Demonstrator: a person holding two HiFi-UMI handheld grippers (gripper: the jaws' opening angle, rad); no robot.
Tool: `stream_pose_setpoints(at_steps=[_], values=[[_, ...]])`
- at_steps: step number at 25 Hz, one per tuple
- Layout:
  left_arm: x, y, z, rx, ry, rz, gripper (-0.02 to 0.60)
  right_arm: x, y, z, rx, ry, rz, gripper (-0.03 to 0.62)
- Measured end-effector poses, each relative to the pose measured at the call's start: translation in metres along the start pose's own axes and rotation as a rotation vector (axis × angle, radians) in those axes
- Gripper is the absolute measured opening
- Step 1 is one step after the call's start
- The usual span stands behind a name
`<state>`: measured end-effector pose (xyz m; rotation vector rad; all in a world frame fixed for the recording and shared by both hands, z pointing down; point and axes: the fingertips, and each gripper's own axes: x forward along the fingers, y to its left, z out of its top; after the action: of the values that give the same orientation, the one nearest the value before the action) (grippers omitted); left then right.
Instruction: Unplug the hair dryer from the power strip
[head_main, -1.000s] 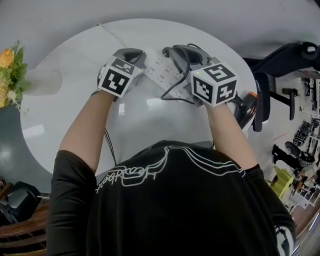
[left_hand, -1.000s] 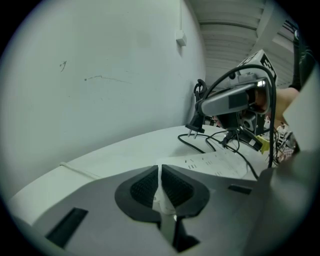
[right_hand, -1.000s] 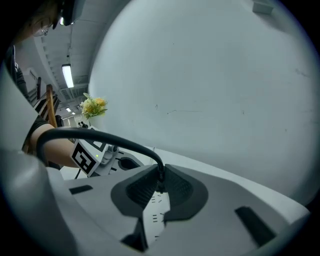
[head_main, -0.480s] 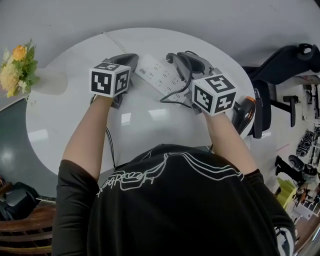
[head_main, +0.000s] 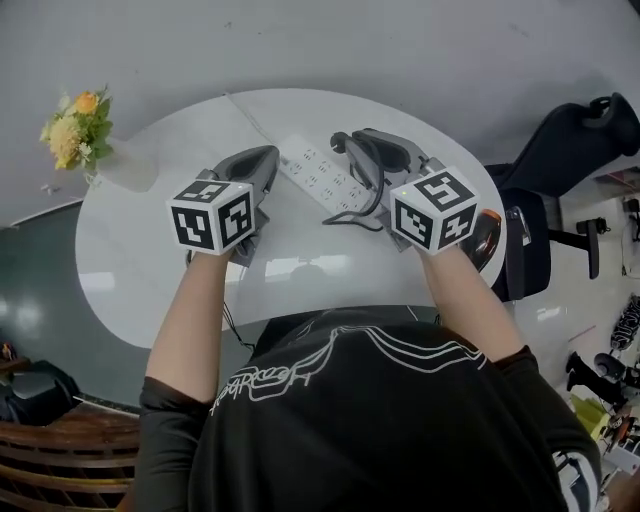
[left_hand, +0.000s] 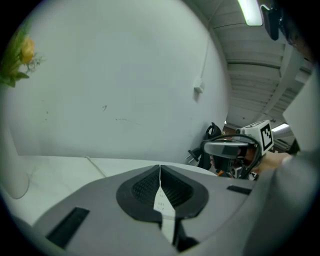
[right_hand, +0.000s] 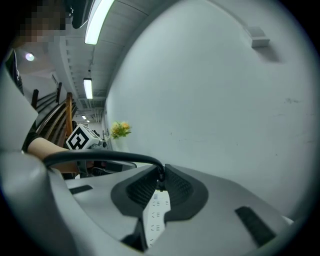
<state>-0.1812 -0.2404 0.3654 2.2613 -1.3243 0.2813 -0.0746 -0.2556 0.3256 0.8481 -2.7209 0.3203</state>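
While the right gripper (head_main: 345, 143) pinches the smooth black cable (right_hand: 100, 157) between the tips of its ribbed dark pads, the long white power strip (head_main: 320, 172) lies slantwise on the glossy round white worktop (head_main: 150, 250) just beneath it, its rows of sockets facing up. From the pinch the cable curves in a loose loop (head_main: 352, 200) over the strip's near edge; the plug itself cannot be made out. In the right gripper view the strip (right_hand: 154, 220) shows as a pale sliver below the closed jaws (right_hand: 161, 175). Pressed together on nothing, the left gripper (head_main: 268, 158) sits just beside the strip's left end, its grey moulded shells meeting in a thin seam (left_hand: 160, 170). Rounded, black with an orange band, the hair dryer (head_main: 487, 235) rests at the worktop's right rim. Yellow flowers (head_main: 72, 125) stand at the far left edge.
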Motion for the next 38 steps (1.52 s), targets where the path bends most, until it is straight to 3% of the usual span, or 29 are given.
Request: stream_pose_setpoints(at_steps=[11,18,24,38], values=[[-0.089,-0.108,0.018,0.157,-0.085,0.033,0.006,-0.104,0.043,0.026,-0.02,-0.104,0.113,0.028],[-0.135,-0.167,0.035,0.115,-0.227,0.03,0.006,-0.165,0.066,0.022,0.018,-0.149,0.18,0.028],[-0.152,-0.216,0.023,0.127,-0.247,-0.016,0.006,-0.201,0.085,0.016,0.024,-0.179,0.218,0.028],[-0.158,-0.234,0.002,0.139,-0.217,-0.045,0.006,-0.214,0.106,0.013,0.01,-0.19,0.234,0.028]])
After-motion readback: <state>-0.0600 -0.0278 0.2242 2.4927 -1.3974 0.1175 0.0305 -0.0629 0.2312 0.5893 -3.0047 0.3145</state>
